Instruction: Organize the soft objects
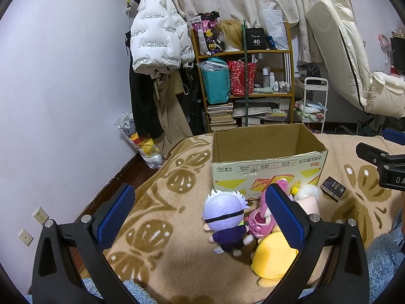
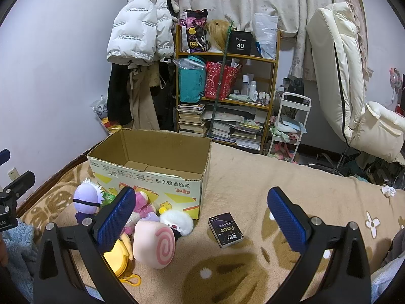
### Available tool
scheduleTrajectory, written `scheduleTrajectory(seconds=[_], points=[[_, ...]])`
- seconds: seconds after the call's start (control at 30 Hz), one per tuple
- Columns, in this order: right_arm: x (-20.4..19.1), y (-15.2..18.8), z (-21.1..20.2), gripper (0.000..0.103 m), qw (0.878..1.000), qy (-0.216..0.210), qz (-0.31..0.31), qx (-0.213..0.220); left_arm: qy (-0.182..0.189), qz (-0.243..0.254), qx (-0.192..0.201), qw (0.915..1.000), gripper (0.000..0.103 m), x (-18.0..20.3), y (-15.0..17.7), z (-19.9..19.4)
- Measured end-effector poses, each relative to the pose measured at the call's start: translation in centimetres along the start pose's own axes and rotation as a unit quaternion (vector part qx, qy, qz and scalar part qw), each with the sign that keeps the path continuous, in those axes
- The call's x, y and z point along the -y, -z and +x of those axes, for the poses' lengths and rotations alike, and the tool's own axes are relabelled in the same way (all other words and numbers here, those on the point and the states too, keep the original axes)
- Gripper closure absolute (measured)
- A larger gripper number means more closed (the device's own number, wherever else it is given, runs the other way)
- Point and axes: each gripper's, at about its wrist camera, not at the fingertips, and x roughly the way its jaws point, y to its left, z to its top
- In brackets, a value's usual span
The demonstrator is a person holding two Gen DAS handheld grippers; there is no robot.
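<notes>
A bed covered by a tan fleece blanket with brown leaf patterns (image 2: 253,177) carries an open cardboard box (image 2: 157,177), its flaps gone or folded in (cannot tell which). Before it huddle a lilac-haired plush doll (image 1: 225,217), pink plush toy (image 1: 260,223), yellow plush (image 1: 273,258), pink swirl-roll cushion (image 2: 155,244) and white fluffy plush (image 2: 177,219); a dark tissue pack (image 2: 225,229) lies apart, right of them.

Matt corrugated cardboard box (image 2: 152,174), fuzzy cloth plush toys (image 1: 225,217) on a rough woven blanket (image 2: 253,190).

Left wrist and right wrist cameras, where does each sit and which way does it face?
Left wrist: on the open left hand-held gripper, facing the open cardboard box and purple-haired plush doll.
Right wrist: on the open right hand-held gripper, facing the pink swirl roll plush.
Shared: box, doll, black card pack.
</notes>
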Motion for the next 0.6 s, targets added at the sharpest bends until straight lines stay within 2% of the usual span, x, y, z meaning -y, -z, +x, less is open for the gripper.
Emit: scheduleTrajectory(seconds=[0.6], points=[[0.11, -0.26, -0.14, 0.000, 1.000, -0.001, 0.002, 0.000, 0.000, 0.000, 0.000, 1.0000, 0.002, -0.02, 0.01, -0.02]])
